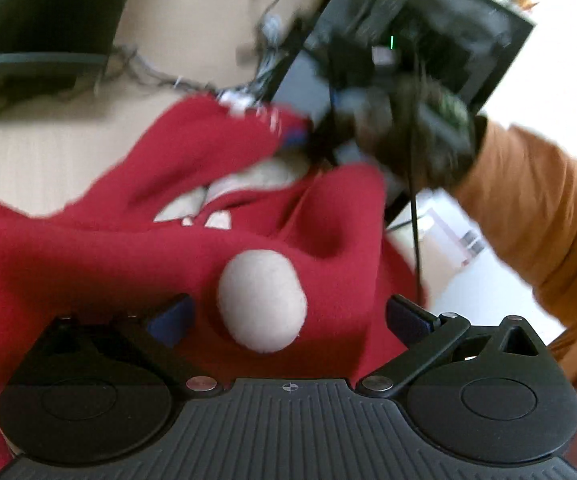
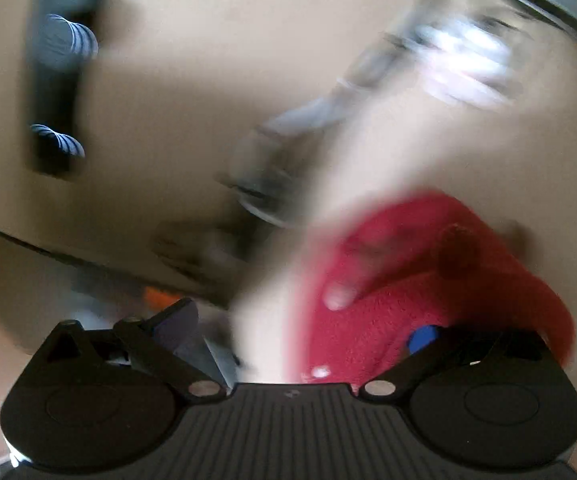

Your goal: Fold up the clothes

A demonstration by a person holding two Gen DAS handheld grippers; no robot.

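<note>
A red fleece garment [image 1: 100, 264] lies crumpled on the beige table, with a cream pom-pom [image 1: 262, 300] on it. My left gripper [image 1: 288, 320] is open, its fingers wide apart, and the red fabric and pom-pom fill the space between them. A gloved hand with an orange sleeve [image 1: 528, 208] holds my right gripper [image 1: 304, 140] at the garment's far edge. The right wrist view is motion-blurred. There my right gripper [image 2: 302, 328] stands open, and the red garment [image 2: 408, 280] is draped over its right finger [image 2: 424, 338].
A dark monitor-like panel [image 1: 428, 32] stands at the back right. Tangled cables [image 1: 148, 72] lie on the beige table [image 1: 48, 148] behind the garment. A black object with white rings [image 2: 56, 92] shows at the left of the right wrist view.
</note>
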